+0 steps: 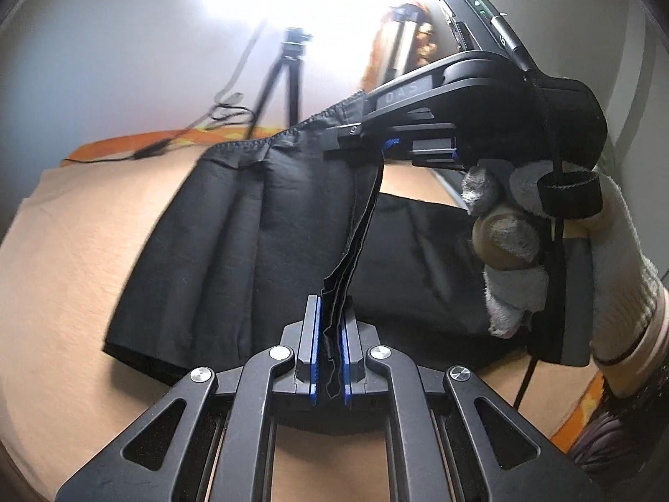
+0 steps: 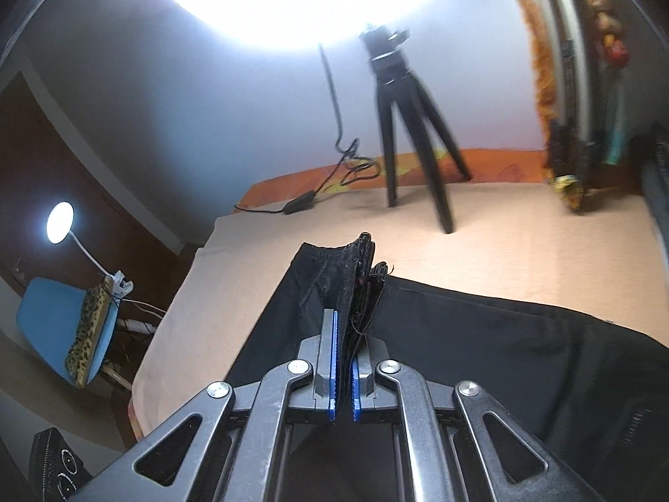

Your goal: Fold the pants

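Pants (image 1: 259, 242) pinched in both grippers' jaws above the bed (image 1: 83, 251), tripod (image 2: 414, 125) beyond.

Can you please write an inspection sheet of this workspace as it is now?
Surface: beige sheet on a bed, orange cover at the far edge.
Job's things: black pants, one edge lifted, the rest lying on the sheet.
Clutter: tripod standing on the sheet.
Grippers: left hand-held gripper and right hand-held gripper both shut on the pants' edge.
Cables: black cable beside the tripod.
Surroundings: desk lamp lit, blue chair, bright light on the wall.
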A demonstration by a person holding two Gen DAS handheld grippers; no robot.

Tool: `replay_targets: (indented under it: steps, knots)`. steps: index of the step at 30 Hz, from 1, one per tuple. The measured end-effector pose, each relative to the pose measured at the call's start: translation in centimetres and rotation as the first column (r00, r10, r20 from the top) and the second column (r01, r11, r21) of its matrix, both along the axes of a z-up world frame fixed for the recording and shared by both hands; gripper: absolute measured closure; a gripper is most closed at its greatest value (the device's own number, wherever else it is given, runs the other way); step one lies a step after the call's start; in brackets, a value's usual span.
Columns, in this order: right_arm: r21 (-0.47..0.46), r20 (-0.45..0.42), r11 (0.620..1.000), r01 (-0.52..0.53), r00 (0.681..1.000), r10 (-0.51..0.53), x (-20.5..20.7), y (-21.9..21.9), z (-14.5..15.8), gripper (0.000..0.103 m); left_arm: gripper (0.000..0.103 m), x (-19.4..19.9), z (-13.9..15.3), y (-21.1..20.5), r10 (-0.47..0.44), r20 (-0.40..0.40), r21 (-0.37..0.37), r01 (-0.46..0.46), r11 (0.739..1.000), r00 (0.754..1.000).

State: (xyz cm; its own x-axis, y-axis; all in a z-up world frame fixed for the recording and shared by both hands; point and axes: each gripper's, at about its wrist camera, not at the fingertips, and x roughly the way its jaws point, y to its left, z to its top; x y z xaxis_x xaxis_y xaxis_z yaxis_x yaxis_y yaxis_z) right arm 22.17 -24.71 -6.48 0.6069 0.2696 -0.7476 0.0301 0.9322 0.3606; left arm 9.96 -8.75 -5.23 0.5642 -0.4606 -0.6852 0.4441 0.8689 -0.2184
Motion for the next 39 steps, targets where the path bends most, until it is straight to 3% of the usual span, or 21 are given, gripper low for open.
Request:
replay_targets:
  steps: [19, 39]
  knots:
    - [-0.016, 0.038, 0.987, 0.162, 0.986, -0.161, -6.0, -12.6, 2.5, 0.101, 0.097, -2.7, -0.1, -13.3, -0.147, -0.016, -0.08, 0.146, 0.986, 0.989]
    - [-0.057, -0.067, 0.965, 0.256, 0.963, -0.26, -7.8, -20.3, -1.5, 0.101, 0.097, -2.0, -2.8, -20.0, -0.223, -0.069, -0.074, 0.218, 0.973, 0.972]
